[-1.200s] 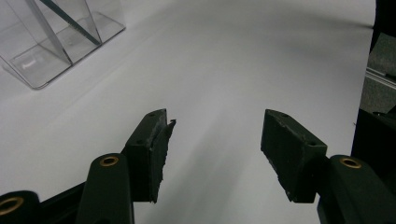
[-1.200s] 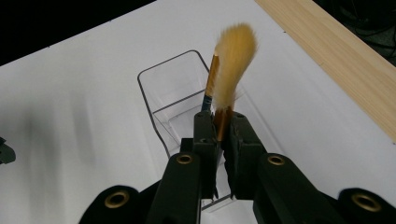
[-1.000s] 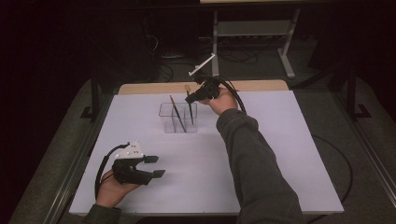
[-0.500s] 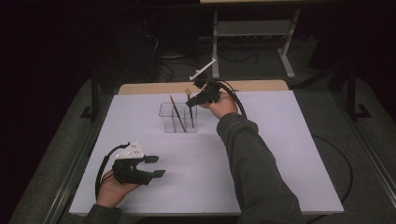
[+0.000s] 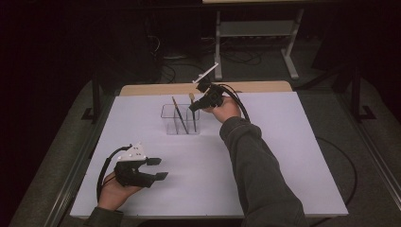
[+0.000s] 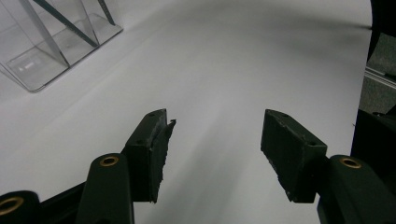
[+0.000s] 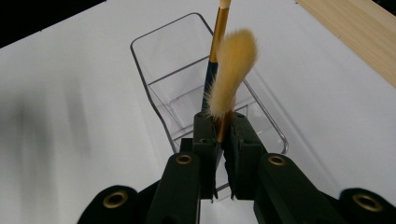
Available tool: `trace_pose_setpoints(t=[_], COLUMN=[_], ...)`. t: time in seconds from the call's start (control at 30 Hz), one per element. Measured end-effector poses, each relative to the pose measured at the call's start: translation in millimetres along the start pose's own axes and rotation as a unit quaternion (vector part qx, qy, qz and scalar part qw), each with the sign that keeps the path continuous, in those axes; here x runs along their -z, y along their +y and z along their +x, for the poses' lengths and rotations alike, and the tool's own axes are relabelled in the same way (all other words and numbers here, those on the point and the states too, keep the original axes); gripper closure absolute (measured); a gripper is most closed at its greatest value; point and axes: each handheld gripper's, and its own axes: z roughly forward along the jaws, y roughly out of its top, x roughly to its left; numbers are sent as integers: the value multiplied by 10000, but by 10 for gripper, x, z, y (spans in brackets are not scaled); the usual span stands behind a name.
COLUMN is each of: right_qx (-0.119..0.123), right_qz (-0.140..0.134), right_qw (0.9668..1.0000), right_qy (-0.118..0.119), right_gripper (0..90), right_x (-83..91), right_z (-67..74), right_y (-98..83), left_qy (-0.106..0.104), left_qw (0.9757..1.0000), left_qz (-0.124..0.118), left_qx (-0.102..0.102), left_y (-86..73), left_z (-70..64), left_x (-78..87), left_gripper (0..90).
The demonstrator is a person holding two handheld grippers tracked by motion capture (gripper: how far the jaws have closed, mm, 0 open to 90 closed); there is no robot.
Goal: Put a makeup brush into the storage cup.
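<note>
A clear plastic container (image 5: 182, 124) stands on the white table top, toward the far side. A dark-handled brush (image 5: 178, 113) leans inside it. My right gripper (image 5: 195, 107) hangs over the container's right end, shut on a second brush just below its fluffy tan bristles (image 7: 232, 65), bristles pointing up. In the right gripper view, the jaws (image 7: 220, 125) pinch that brush's ferrule above the container (image 7: 154, 88), and the other brush (image 7: 215, 42) stands behind. My left gripper (image 5: 158, 169) rests near the front left, open and empty, its jaws (image 6: 215, 135) wide apart over bare table.
A wooden strip (image 5: 165, 89) runs along the table's far edge. A metal stand (image 5: 255, 28) and cables lie on the dark floor beyond. The right gripper's cable (image 5: 241, 106) loops beside the hand. White table top (image 5: 293, 156) spreads right of the forearm.
The right gripper with its brush has sunk a little toward the container. The left gripper has kept still.
</note>
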Motion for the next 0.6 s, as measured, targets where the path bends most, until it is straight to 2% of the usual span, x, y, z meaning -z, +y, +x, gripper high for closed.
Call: trace_pose_setpoints(t=[0.17,0.23,0.6], right_qx=[-17,-83,-159], right_qz=[15,-2,-31], right_qw=[10000,9999,9999], right_qy=[-24,-61,-53], right_gripper=[809,738,724], right_x=[-19,-20,50], right_z=[-3,-8,6], right_y=[-20,-24,-84], left_qy=[-1,1,-3], left_qw=[10000,10000,10000], left_qz=[15,25,17], left_qx=[-15,-21,-3], left_y=[1,2,4], left_z=[2,2,-8], left_x=[-3,-5,-9], left_gripper=[410,409,408])
